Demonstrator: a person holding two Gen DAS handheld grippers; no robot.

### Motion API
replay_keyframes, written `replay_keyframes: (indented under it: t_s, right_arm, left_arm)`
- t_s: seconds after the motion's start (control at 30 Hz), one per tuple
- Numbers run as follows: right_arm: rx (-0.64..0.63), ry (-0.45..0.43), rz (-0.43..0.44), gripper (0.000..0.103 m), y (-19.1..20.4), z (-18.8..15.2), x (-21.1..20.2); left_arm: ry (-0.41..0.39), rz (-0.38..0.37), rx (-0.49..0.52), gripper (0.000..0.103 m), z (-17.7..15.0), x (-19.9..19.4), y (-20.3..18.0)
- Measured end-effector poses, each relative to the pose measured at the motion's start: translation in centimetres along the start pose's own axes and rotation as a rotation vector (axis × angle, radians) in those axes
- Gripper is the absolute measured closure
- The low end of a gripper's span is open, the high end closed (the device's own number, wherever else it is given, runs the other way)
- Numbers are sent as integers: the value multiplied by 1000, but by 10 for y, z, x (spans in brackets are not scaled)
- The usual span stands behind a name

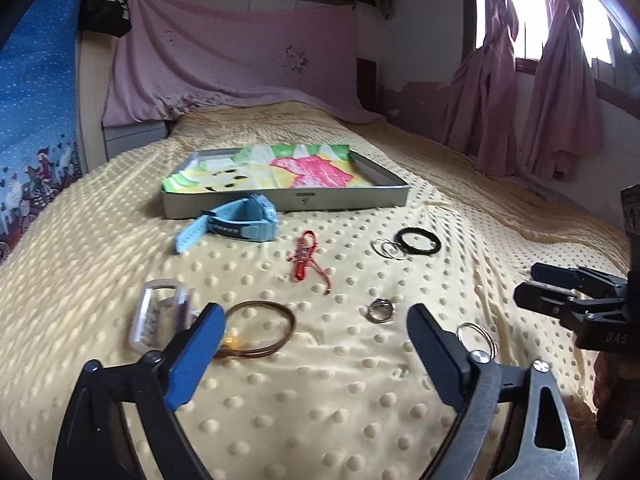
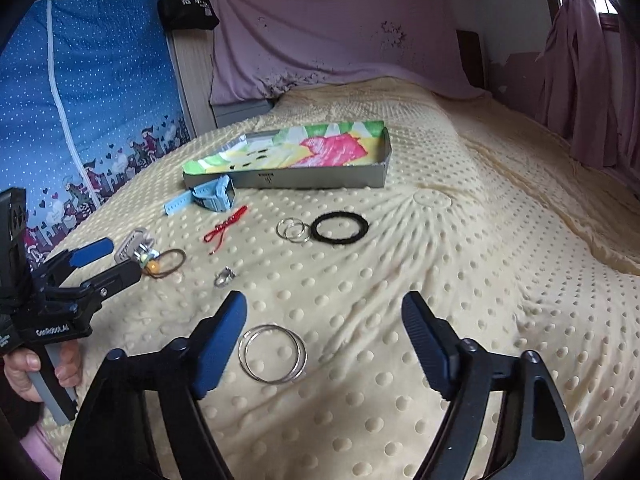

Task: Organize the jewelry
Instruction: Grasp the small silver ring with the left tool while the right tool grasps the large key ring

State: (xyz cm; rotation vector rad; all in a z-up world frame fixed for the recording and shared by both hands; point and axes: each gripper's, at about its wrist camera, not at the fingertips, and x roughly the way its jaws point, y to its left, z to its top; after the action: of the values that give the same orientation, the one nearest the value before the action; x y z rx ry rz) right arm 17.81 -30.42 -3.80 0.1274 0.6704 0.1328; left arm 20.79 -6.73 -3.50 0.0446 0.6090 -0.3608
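Lying near the middle of the yellow dotted bedspread (image 1: pixel 320 400), a shallow grey tray (image 1: pixel 348 197) holds only a bright sheet of paper (image 1: pixel 264 168) printed in green, yellow and pink; none of the jewelry is inside it, and the paper laps over the tray's left corner. Just in front of the tray's near wall rests a light blue watch (image 1: pixel 240 220), its strap trailing to the left. Nearer the cameras come a red braided cord bracelet (image 1: pixel 306 258), a pair of overlapping thin silver rings (image 1: pixel 387 249) and, touching them on the right, a black hair tie (image 1: pixel 417 241). Closer still lie a clear plastic clip (image 1: pixel 158 320), a brown hair band with an orange bead (image 1: pixel 260 328), a small silver ring (image 1: pixel 381 310) and another pair of silver hoops (image 2: pixel 273 353). The left gripper (image 1: pixel 316 350) hangs above the bedspread with its fingers spread wide and nothing between them; its blue-padded left finger covers the edge of the brown hair band in the left wrist view. The right gripper (image 2: pixel 324 332) is likewise spread and empty, with the silver hoops lying on the fabric just inside its left finger. In the right wrist view a hand (image 2: pixel 32 368) grips the handle of the left gripper.
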Motion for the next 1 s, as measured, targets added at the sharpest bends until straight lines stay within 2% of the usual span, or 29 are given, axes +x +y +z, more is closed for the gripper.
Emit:
replay_keyframes:
  t_s: [0.1, 0.2, 0.27, 0.33, 0.47, 0.57, 0.87, 1.0]
  right_arm:
    - [-4, 30, 12, 46, -3, -3, 6]
    - [-13, 42, 16, 49, -4, -7, 10]
    - [-17, 48, 23, 55, -4, -9, 12]
    - [-25, 57, 28, 56, -3, -11, 15]
    - [-51, 80, 47, 56, 1, -14, 22]
    - [-59, 103, 55, 62, 2, -16, 27]
    - [-82, 157, 95, 63, 8, -20, 44]
    - [-120, 195, 92, 68, 15, -21, 56]
  left_arm:
    - [34, -36, 8, 25, 2, 13, -5]
    - [59, -76, 10, 34, 1, 23, -11]
    - [79, -99, 10, 41, 1, 30, -14]
    - [101, -123, 18, 44, 0, 37, -19]
    - [144, -149, 40, 58, -3, 48, -26]
    - [165, -165, 39, 61, -5, 54, -28]
    - [197, -203, 6, 68, -2, 73, -25]
    - [208, -204, 9, 73, -3, 77, -27]
